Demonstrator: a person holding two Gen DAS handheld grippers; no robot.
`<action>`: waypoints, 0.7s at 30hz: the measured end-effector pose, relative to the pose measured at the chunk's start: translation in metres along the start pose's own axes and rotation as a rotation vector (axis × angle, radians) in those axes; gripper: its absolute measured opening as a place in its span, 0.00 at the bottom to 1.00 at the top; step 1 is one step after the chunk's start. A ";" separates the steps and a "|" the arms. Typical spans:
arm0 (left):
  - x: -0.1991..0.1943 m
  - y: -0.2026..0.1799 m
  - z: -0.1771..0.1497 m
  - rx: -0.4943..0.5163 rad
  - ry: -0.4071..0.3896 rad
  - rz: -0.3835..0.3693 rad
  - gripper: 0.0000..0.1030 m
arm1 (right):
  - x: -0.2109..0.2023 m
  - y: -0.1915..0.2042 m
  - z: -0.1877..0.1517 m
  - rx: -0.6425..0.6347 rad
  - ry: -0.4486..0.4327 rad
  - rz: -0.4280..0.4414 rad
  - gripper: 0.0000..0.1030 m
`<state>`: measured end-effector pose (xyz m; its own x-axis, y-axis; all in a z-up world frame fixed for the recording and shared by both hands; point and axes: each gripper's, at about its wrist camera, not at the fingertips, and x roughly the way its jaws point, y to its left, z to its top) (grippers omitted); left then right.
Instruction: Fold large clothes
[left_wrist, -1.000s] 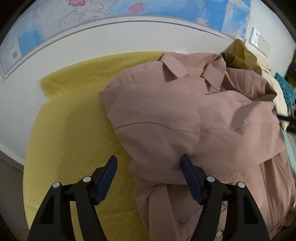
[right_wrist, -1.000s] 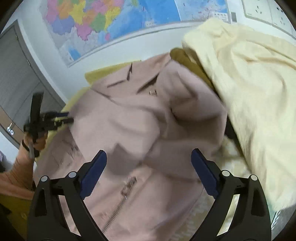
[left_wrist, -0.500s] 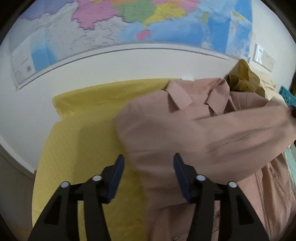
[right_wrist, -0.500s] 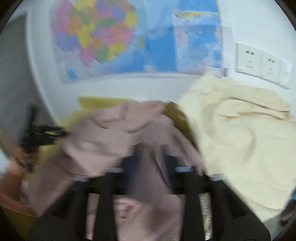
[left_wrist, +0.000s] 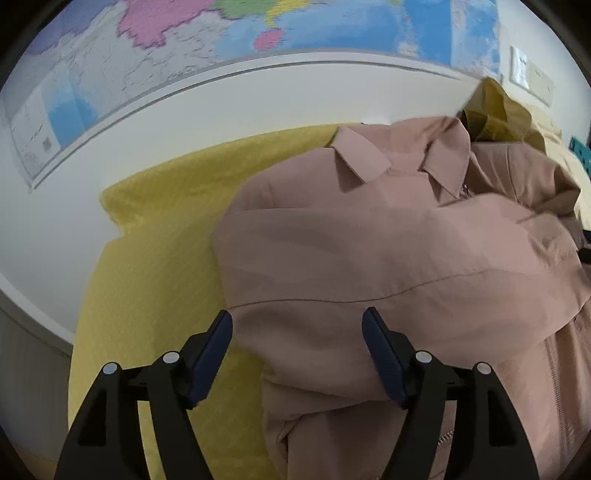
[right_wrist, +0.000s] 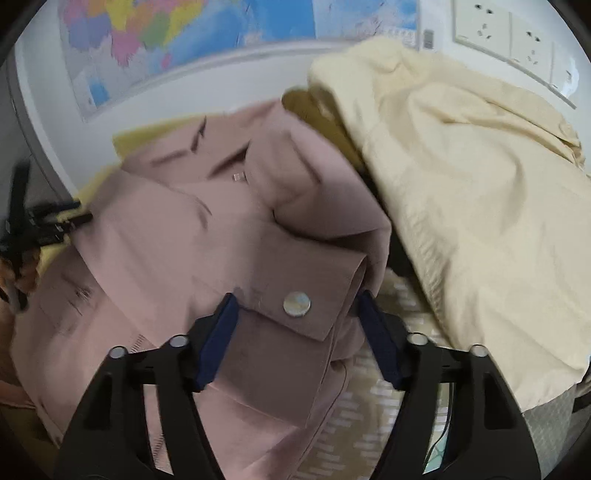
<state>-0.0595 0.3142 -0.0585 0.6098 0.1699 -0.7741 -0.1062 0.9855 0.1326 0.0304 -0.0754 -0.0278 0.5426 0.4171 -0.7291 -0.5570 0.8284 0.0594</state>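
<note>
Pink jacket (left_wrist: 388, 251) is seen spread on yellow sheet (left_wrist: 159, 236), collar at far side by wall map (left_wrist: 110, 74). L gripper (left_wrist: 297, 326) is held wide open, nothing gripped; folded sleeve edge lies btwn its pads, just beyond. R gripper (right_wrist: 295, 306) is spread open w/ buttoned cuff (right_wrist: 295, 295) btwn its pads; contact can't be judged. Cream garment (right_wrist: 461, 184) is piled at right.
</note>
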 end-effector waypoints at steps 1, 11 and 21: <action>0.005 -0.004 0.000 0.010 0.012 0.020 0.68 | 0.002 0.005 0.001 -0.027 -0.003 -0.016 0.24; 0.014 0.017 -0.008 -0.083 -0.007 0.110 0.56 | 0.006 0.009 0.023 -0.074 -0.067 -0.127 0.20; -0.019 -0.005 -0.016 0.039 -0.072 -0.014 0.69 | -0.037 0.009 0.014 -0.017 -0.202 -0.076 0.43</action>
<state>-0.0830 0.3061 -0.0537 0.6662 0.1541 -0.7297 -0.0671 0.9868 0.1471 0.0142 -0.0783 0.0090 0.6977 0.4213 -0.5795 -0.5190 0.8548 -0.0034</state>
